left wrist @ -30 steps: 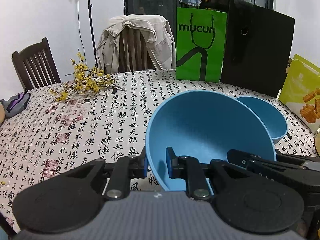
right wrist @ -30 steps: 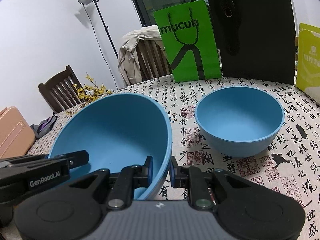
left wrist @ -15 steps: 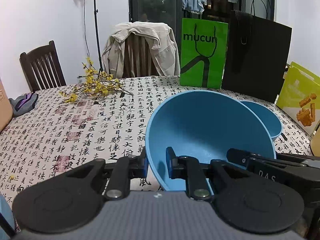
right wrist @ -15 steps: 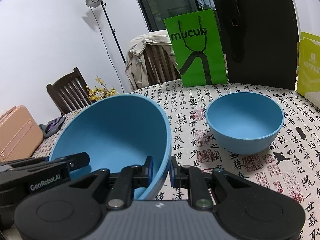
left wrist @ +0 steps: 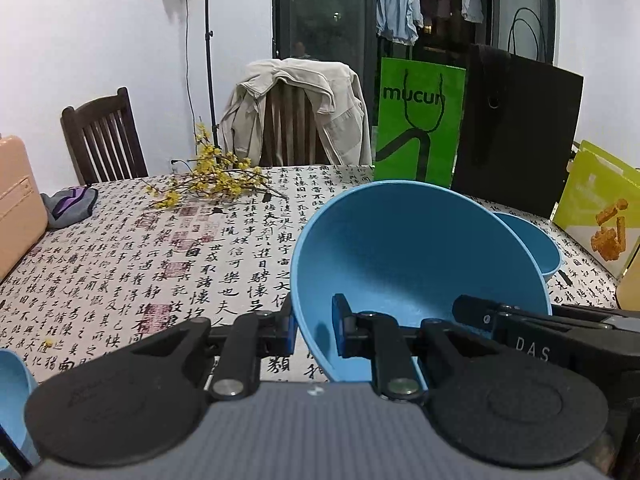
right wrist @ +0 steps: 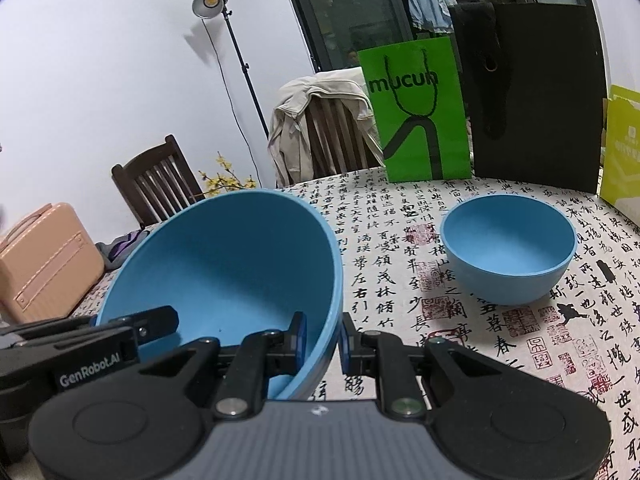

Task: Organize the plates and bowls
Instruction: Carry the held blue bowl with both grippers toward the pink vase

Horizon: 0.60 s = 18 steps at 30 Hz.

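A large blue bowl (left wrist: 416, 256) (right wrist: 228, 268) hangs tilted above the calligraphy-print tablecloth, held by both grippers. My left gripper (left wrist: 314, 330) is shut on its left rim, one pad inside and one outside. My right gripper (right wrist: 322, 338) is shut on its right rim in the same way. Each view shows the other gripper clamped on the far side of the rim. A smaller blue bowl (right wrist: 510, 250) (left wrist: 534, 244) stands upright on the table, beyond and to the right of the held bowl and partly hidden behind it in the left wrist view.
A green paper bag (left wrist: 418, 124), a black bag (left wrist: 516, 132) and a yellow-green snack package (left wrist: 600, 212) stand along the table's far side. Yellow flower sprigs (left wrist: 212, 180) lie at the far left. Chairs stand behind the table, one draped with a jacket (left wrist: 296, 108). A pale blue dish edge (left wrist: 12, 396) shows at the lower left.
Both grippers have lifted the large bowl and drawn it back; the table and the smaller bowl now sit lower and farther off in both views. The grips are unchanged.
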Motion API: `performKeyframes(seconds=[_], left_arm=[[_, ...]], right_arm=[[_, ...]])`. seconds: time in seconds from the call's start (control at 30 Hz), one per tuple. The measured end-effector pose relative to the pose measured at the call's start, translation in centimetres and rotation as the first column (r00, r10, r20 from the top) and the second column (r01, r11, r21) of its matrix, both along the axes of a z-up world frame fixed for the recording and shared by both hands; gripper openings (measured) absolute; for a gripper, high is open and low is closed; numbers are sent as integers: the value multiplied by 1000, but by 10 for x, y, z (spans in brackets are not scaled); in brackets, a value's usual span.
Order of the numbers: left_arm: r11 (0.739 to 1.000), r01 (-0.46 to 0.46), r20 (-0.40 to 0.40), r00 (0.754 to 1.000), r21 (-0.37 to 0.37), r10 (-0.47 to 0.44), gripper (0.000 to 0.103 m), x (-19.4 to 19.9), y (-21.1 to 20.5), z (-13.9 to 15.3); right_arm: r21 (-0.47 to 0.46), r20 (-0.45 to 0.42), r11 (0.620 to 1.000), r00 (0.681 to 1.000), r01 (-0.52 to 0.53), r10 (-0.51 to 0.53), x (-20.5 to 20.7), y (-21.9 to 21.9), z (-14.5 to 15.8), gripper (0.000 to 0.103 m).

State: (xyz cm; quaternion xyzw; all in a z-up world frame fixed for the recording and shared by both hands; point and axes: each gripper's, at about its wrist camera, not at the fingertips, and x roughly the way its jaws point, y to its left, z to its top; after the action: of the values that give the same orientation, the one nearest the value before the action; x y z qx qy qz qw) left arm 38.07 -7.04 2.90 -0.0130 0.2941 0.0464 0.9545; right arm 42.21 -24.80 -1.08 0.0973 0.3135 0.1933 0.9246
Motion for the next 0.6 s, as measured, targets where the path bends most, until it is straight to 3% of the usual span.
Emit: performKeyframes(seconds=[0.6], left_arm=[[999, -43, 61, 997, -24, 44, 18, -47, 30, 14]], right_arm=[[-10, 29, 999, 999, -43, 43, -34, 31, 15, 16]])
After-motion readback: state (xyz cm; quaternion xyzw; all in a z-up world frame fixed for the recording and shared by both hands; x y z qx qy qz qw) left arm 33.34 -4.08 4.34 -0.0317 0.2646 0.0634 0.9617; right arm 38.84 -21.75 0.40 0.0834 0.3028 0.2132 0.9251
